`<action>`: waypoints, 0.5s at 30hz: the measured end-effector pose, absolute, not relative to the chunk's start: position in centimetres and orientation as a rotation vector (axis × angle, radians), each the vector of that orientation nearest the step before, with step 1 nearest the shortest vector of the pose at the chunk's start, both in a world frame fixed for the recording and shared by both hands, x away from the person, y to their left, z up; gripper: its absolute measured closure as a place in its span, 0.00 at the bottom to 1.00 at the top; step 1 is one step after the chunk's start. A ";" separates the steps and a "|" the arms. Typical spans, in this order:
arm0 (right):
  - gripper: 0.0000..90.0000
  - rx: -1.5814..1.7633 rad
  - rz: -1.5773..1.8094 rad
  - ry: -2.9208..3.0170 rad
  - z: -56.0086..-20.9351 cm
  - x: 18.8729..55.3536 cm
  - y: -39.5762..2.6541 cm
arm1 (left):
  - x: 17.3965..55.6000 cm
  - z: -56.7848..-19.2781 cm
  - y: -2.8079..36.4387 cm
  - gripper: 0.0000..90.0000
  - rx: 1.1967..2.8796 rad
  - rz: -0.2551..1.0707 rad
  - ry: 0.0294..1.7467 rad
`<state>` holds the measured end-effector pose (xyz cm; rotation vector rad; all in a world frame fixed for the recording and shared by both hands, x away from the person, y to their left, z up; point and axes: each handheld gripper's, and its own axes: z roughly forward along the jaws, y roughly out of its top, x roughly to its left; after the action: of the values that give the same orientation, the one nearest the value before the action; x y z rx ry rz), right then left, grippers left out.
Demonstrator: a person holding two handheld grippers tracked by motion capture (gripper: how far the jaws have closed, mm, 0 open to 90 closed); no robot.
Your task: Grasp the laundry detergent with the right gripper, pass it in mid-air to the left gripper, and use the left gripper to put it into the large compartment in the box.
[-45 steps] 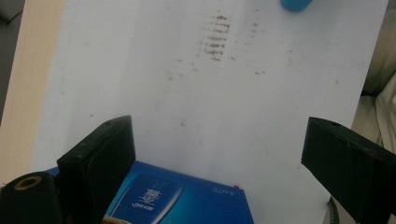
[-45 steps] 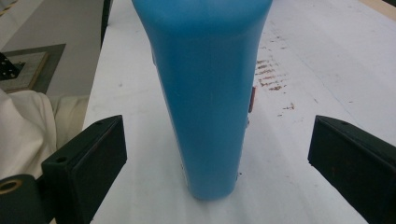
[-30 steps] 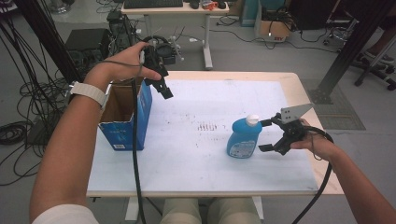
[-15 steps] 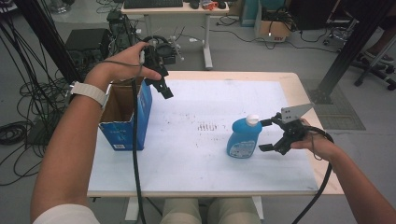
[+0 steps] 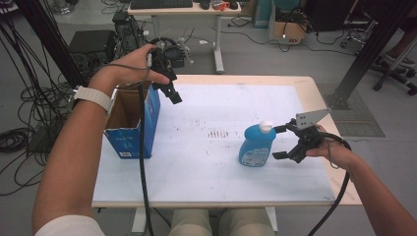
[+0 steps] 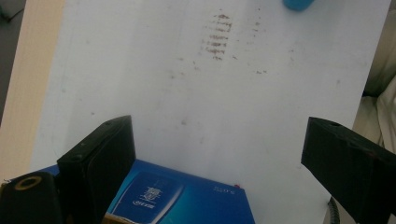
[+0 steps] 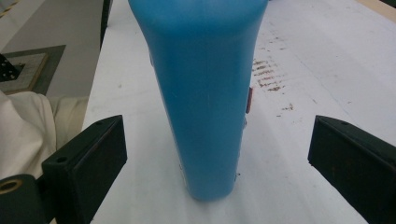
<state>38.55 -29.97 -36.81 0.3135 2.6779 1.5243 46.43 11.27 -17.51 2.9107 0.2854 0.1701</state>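
Blue detergent bottle [image 5: 256,146] upright on the tabletop [image 5: 196,162] — long axis vertical, white cap up, between my right gripper [image 5: 281,142] fingers, released — left gripper [image 5: 173,94] released too.

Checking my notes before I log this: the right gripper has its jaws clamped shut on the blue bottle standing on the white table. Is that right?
Not quite. The right gripper has its jaws open, one on each side of the blue bottle, with gaps showing in the right gripper view. The bottle does stand on the white table.

Blue bottle [image 5: 256,146] blocks right; open box [image 5: 132,118] blocks left; mid-table [image 5: 221,103] free.
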 end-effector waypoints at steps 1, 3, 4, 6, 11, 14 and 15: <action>0.05 0.314 1.523 2.680 -36.8 38.5 -30.0 | 46.4 -17.5 11.3 0.11 2.911 0.170 0.285; 0.05 0.312 1.522 2.681 -36.8 38.5 -29.9 | 46.4 -17.5 11.3 0.11 2.910 0.170 0.285; 0.05 0.313 1.522 2.680 -36.8 38.5 -30.0 | 46.4 -17.5 11.3 0.11 2.909 0.171 0.286; 0.05 0.314 1.523 2.678 -36.8 38.6 -30.0 | 46.4 -17.5 11.3 0.11 2.910 0.172 0.285; 0.05 0.317 1.524 2.677 -36.8 38.6 -30.0 | 46.4 -17.5 11.3 0.11 2.911 0.171 0.286; 0.05 0.314 1.524 2.678 -36.8 38.6 -30.0 | 46.4 -17.5 11.2 0.11 2.909 0.172 0.286; 0.05 0.314 1.525 2.679 -36.8 38.6 -30.0 | 46.4 -17.5 11.2 0.11 2.909 0.171 0.287</action>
<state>38.60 -29.96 -36.84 0.3141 2.6788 1.5246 46.43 11.24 -17.52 2.9092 0.2872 0.1713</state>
